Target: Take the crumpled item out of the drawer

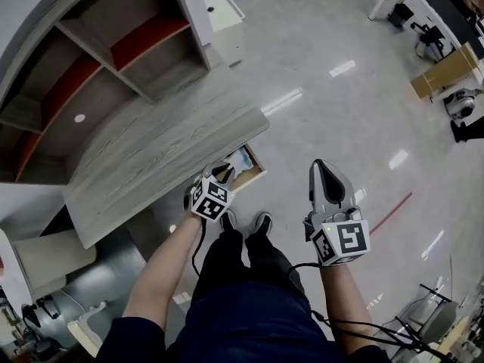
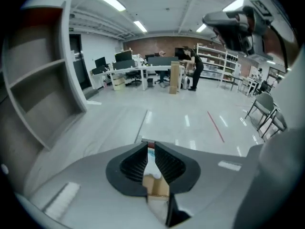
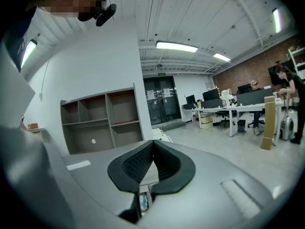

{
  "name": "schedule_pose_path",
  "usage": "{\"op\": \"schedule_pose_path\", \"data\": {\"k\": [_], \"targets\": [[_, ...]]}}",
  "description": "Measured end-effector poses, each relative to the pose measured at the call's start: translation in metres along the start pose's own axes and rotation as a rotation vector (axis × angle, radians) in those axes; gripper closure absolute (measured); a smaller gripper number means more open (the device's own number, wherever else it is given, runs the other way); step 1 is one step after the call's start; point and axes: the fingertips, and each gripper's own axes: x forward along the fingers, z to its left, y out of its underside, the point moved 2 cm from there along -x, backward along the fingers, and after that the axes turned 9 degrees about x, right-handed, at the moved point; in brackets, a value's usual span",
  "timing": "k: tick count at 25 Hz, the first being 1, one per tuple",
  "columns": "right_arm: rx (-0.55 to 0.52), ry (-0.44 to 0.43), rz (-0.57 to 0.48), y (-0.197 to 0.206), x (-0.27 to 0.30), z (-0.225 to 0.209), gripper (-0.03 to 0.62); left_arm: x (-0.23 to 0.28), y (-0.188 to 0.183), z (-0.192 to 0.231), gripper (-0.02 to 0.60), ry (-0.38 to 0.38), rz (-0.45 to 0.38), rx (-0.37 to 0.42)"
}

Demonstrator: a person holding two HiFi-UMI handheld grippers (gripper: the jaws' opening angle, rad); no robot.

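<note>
The wooden drawer stands pulled out from under the desk top. A crumpled pale blue and white item lies inside it. My left gripper hovers at the drawer's near left corner, pointing down into it. In the left gripper view its jaws stand a narrow slit apart with nothing between them. The crumpled item and the drawer's wood show through the slit. My right gripper hangs over the floor to the right of the drawer, its jaws closed together and empty.
Grey open shelving with red backs rises behind the desk. A white cabinet stands beyond its far corner. The person's legs and shoes are just in front of the drawer. Polished floor spreads to the right, with office desks far off.
</note>
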Motion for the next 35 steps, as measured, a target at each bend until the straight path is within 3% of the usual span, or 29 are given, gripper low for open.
{"op": "schedule_pose_path", "data": {"k": [3, 11, 19, 28, 35], "targets": [[0.009, 0.041, 0.023, 0.012, -0.001, -0.007, 0.588, 0.032, 0.016, -0.016, 0.529, 0.055, 0.073, 0.046], [0.068, 0.178, 0.069, 0.042, -0.022, -0.025, 0.588, 0.089, 0.059, -0.042, 0.512, 0.162, 0.252, 0.138], [0.169, 0.222, 0.132, 0.087, -0.025, -0.033, 0.588, 0.135, 0.084, -0.046, 0.512, 0.200, 0.345, 0.195], [0.231, 0.231, 0.134, 0.101, -0.022, -0.029, 0.588, 0.159, 0.101, -0.042, 0.512, 0.212, 0.410, 0.119], [0.235, 0.236, 0.129, 0.101, -0.022, -0.029, 0.588, 0.150, 0.089, -0.048, 0.568, 0.246, 0.365, 0.080]]}}
